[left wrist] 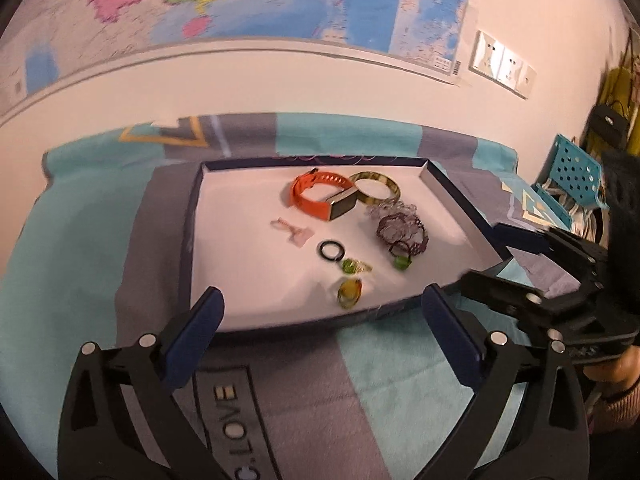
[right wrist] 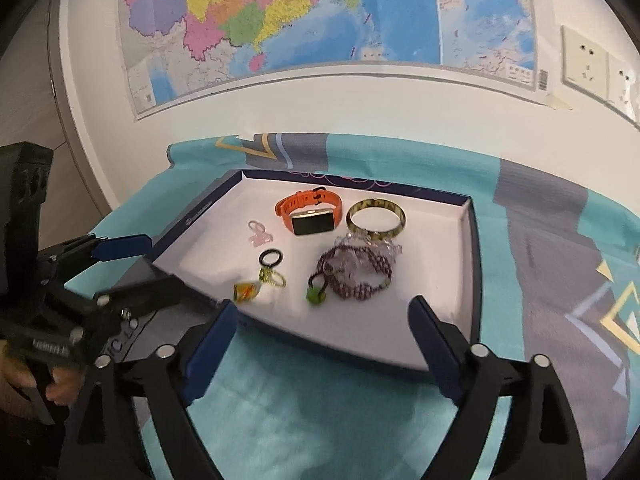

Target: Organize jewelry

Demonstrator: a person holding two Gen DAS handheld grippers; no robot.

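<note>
A: Shallow tray (right wrist: 466, 240), dark rim, white matt floor, sits on a soft teal-and-grey cloth (right wrist: 304, 400); all the jewelry lies inside it, loosely grouped toward the middle and near edge.

B: Tongs? Left tongs (left wrist: 322, 312) stand wide and released, nothing between the blue pads; right tongs (right wrist: 322, 322) likewise spread and empty, both hovering just short of the tray's near rim.

A: Handling notes; orange watch (right wrist: 310, 214), rubbery strap looped shut, hard glossy face; likely the heaviest piece; take it across the strap, not the slick screen.

B: Bangle (right wrist: 376, 218) beside it, rigid ring, mottled yellow-green, smooth and probably brittle; pinch across the band, gently; it could skid on a polished wall.

A: Beaded bracelets (right wrist: 356, 272), one dark purple, one clear, tangled together and touching the bangle; limp, light, will sag and drag its neighbour; grasp a bunched part.

B: Small black ring (right wrist: 271, 258), thin, flat on the floor; hard to get under; probably needs a pinch across its rim.

A: Green-stone ring (right wrist: 272, 278) just beside it; an amber-yellow piece (right wrist: 246, 292) near the front edge; both glassy, tiny, prone to slip.

B: Green bead on a dark elastic loop (right wrist: 316, 294); the loop is soft, the bead hard; take the bead.

A: Pale pink charm (right wrist: 259, 234) lies apart to the left; too small to read its shape; I judge it light and fragile.
</note>
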